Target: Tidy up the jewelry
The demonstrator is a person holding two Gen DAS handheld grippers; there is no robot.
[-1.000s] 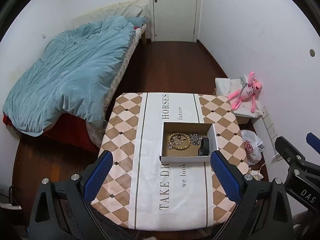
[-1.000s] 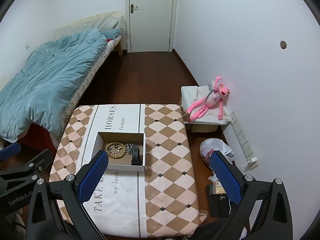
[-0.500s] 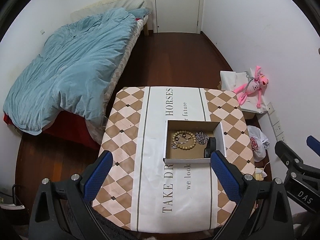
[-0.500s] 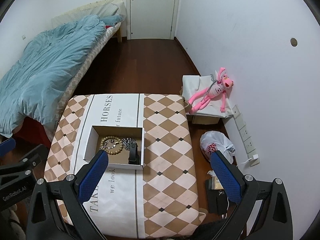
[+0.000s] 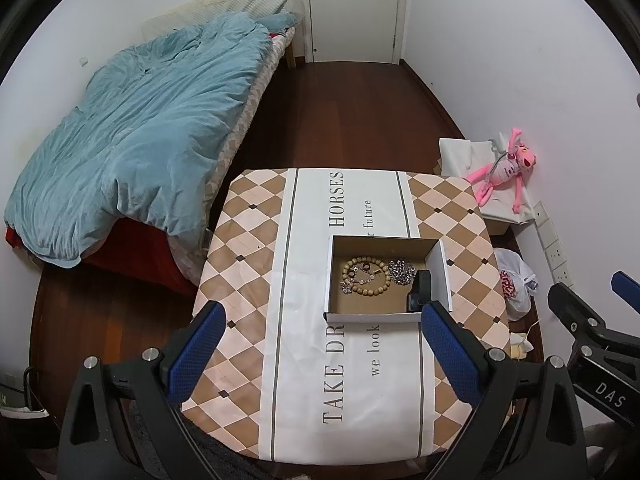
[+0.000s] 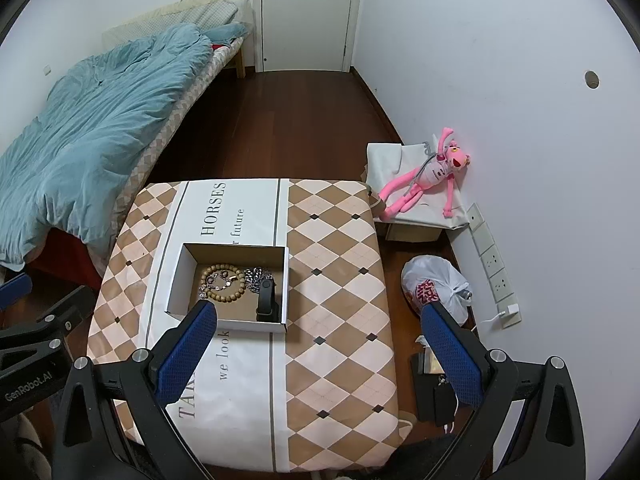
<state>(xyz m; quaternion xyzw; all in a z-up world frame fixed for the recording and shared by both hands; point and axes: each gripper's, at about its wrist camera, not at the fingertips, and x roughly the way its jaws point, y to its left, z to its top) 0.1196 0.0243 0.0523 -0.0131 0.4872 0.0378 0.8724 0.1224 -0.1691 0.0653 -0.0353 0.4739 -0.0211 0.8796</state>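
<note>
Both grippers held high above the table (image 5: 248,248), looking down on it; nothing between the fingers of either. Left gripper (image 5: 320,340): jaws spread wide, blue pads (image 5: 196,344) well apart, empty, over the near half of the table. Right gripper (image 6: 318,342): jaws likewise spread wide, empty, its left pad (image 6: 184,344) over the near left corner of the box, its right pad beyond the table's right edge, above the floor. Table covered by a diamond-patterned cloth (image 6: 336,280) with a white central band carrying printed lettering. Open cardboard box (image 5: 384,316) sits on the white band, right of the table's centre, white outside and brown inside. Contents, left to right in the left wrist view: wooden bead bracelet (image 5: 366,278) lying flat as a ring, a thin metal chain with charms (image 5: 360,276) draped across and inside that ring; silver chain (image 5: 402,272) bunched just right of the beads, touching or nearly touching them; black band-like item (image 5: 418,292) against the box's right wall, toward the near right corner, exact type not resolvable. Same arrangement confirmed in the right wrist view: beads (image 6: 222,282), silver chain (image 6: 256,276), black item (image 6: 266,298). Off the table: bed with blue duvet (image 5: 140,136) to the left, pink plush toy (image 6: 424,178) on a white-draped stand by the right wall, white plastic bag (image 6: 436,288) on the floor below it, closed white door (image 6: 308,12) at the far end.
</note>
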